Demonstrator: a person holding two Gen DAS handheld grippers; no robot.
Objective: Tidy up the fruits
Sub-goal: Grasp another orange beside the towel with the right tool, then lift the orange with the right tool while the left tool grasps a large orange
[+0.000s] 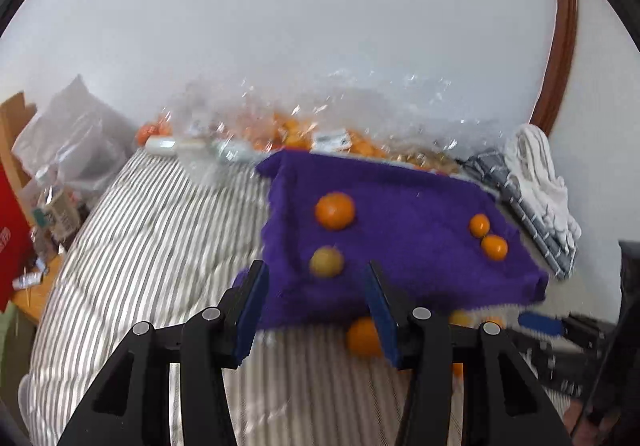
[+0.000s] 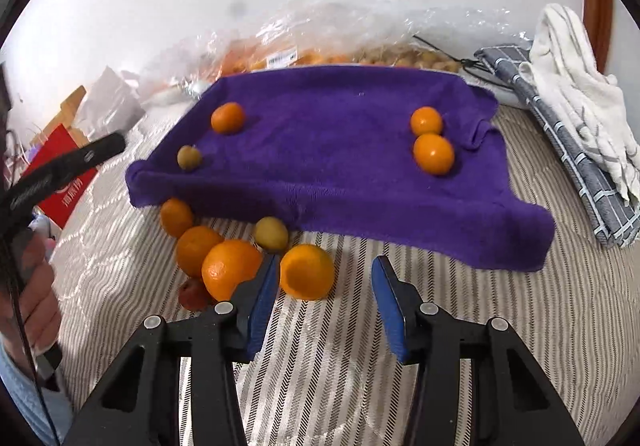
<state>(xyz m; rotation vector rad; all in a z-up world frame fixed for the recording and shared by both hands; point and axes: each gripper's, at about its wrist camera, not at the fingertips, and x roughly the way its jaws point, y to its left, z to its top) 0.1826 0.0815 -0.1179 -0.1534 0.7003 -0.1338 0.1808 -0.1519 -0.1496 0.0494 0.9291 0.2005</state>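
1. The right gripper point(image 2: 325, 278) is open and holds nothing; an orange point(image 2: 307, 271) lies on the striped surface point(image 2: 440, 286) just beyond its left pad, partly between the jaws.
2. More loose fruit clusters left of it, below the purple towel point(image 2: 340, 150).
3. The left gripper point(image 1: 316, 290) is open and empty, aimed at the towel, so the right is nearer.

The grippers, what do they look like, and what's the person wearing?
Both the left gripper and the right gripper have black angular linkage frames with silver round pivot pins and flat blue pads on the fingers. In the right wrist view, a thin black cable runs down past the hand on the left handle, above a light blue sleeve.
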